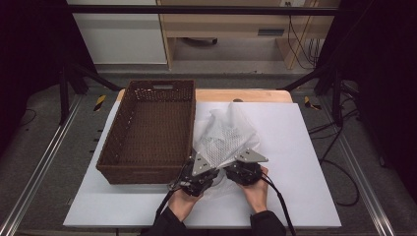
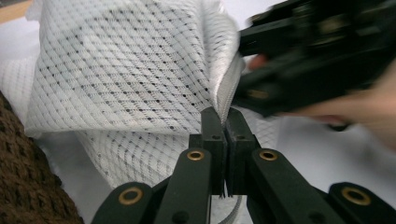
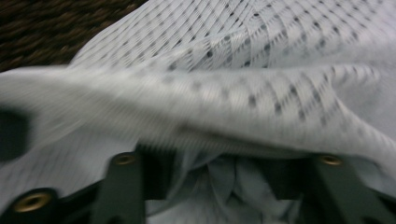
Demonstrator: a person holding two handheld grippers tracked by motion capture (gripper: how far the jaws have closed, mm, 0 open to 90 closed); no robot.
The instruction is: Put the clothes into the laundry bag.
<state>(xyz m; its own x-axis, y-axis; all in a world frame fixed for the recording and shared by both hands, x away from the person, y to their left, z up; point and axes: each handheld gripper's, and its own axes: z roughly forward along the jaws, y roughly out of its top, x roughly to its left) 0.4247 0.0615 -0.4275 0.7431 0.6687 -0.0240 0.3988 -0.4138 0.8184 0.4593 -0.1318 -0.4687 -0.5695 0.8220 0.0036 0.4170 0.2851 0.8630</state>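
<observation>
Pinching the white mesh bag's (image 2: 126,88) zipper edge at the near middle of the bench (image 1: 305,147), left hand-held gripper (image 2: 223,122) pressed together. Right hand-held gripper (image 3: 219,172) just beside it, jaws spread, mesh bunched between, apparently ungripped through blur. Farther left, touching the bag, a brown wicker basket (image 1: 147,129).

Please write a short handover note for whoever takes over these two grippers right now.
Left gripper: shut on the zipper edge of the white mesh bag.
Right gripper: jaws apart with bag fabric bunched between them; whether they grip it is unclear.
The bag lies crumpled on the white table, just right of the wicker basket.
Done: one edge secured.
Left: probably securing a right-hand hold, then dealing with the bag.
</observation>
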